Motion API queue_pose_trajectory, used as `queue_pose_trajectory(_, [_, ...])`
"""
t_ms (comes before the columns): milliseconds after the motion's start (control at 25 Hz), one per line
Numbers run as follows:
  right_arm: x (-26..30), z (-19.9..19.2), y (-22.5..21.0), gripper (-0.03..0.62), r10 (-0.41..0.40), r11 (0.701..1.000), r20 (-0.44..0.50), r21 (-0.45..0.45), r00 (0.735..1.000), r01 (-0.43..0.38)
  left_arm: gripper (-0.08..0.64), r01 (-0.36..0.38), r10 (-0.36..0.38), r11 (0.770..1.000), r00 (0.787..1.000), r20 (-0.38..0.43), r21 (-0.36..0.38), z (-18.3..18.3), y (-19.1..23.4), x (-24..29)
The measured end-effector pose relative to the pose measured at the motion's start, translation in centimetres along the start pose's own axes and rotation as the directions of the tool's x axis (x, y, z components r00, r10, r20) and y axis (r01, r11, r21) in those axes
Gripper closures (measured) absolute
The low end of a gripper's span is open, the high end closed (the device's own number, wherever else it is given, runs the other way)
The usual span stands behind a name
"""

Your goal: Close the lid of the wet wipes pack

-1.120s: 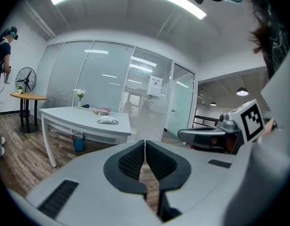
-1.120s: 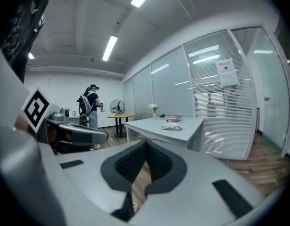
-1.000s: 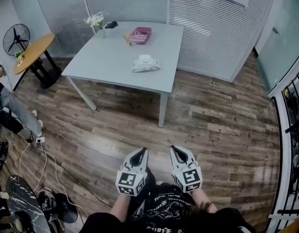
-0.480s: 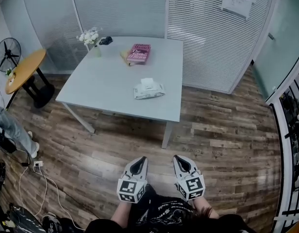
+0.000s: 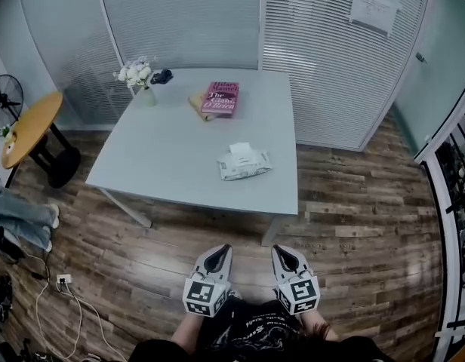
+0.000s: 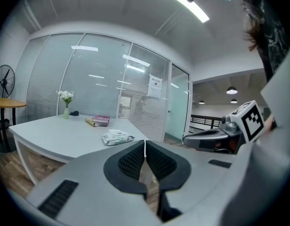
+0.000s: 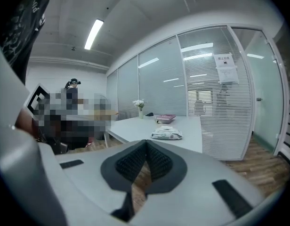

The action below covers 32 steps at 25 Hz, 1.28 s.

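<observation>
The wet wipes pack (image 5: 244, 161) lies near the front right of a pale grey table (image 5: 164, 153), its white lid flap raised. The pack also shows far off in the left gripper view (image 6: 117, 137) and the right gripper view (image 7: 166, 133). My left gripper (image 5: 217, 253) and right gripper (image 5: 282, 253) are held side by side close to my body, over the wooden floor and short of the table's front edge. Both are shut, tips touching, with nothing between them.
On the table's far side lie a pink book (image 5: 221, 98), a vase of white flowers (image 5: 137, 77) and a small dark object (image 5: 161, 75). A round wooden side table (image 5: 29, 127) and a fan (image 5: 4, 98) stand at left. Glass walls with blinds surround the table.
The table and the wipes pack have come nearer and lower in the head view as I walk toward them. Both grippers stay shut and side by side.
</observation>
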State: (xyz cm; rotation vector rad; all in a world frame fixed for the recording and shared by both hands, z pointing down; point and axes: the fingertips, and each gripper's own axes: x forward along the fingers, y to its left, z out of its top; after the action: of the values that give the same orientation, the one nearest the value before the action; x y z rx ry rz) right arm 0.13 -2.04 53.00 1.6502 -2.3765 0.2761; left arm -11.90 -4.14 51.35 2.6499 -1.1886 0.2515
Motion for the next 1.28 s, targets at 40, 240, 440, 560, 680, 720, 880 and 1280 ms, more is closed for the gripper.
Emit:
queue_pose_trajectory(40, [0.6,0.2,-0.1,0.594,-0.003,1.0,0.002,0.0,1.0,0.003,0.548,0.005,-0.005,1.0,1.0,0.002,0.002,0.2,0.5,0.4])
queue_pose_trajectory(240, [2.7,-0.5,-0.3,0.594,0.003,1.0,-0.03,0.015,1.0,-0.003,0.548,-0.001,0.0,1.0,1.0,-0.014,-0.013,0.0,2.7,1.8])
queue_pose_trajectory(440, [5.3,0.5,-2.0,0.594,0.023,0.999,-0.019,0.044,1.0,-0.022,0.548,-0.021,0.022,0.999,1.0,0.005,-0.043,1.2,4.6,3.6])
queue_pose_trajectory(560, [8.6,1.3,-3.7,0.594,0.045,0.998,-0.016,0.05,0.999,-0.044,0.548,-0.058,0.058,0.998,0.998,0.001,-0.026,1.7,6.6,5.5])
queue_pose_trajectory(680, [12.7,2.9,-5.2,0.594,0.087,0.995,-0.012,0.044,0.996,-0.087,0.548,-0.094,0.094,0.995,0.996,-0.004,-0.027,2.8,9.0,7.6])
queue_pose_trajectory(720, [14.1,3.7,-5.6,0.594,0.106,0.994,-0.007,0.041,0.994,-0.106,0.548,-0.106,0.106,0.994,0.994,-0.003,-0.037,3.3,9.8,8.4])
queue_pose_trajectory(880, [19.2,6.3,-7.2,0.594,0.189,0.981,0.004,0.033,0.982,-0.189,0.548,-0.152,0.153,0.986,0.988,0.001,-0.062,4.6,12.0,12.2])
queue_pose_trajectory(1280, [27.0,8.0,-14.3,0.594,0.334,0.943,-0.067,0.021,0.94,-0.333,0.548,-0.23,0.233,0.966,0.973,0.007,-0.119,6.8,15.2,22.4])
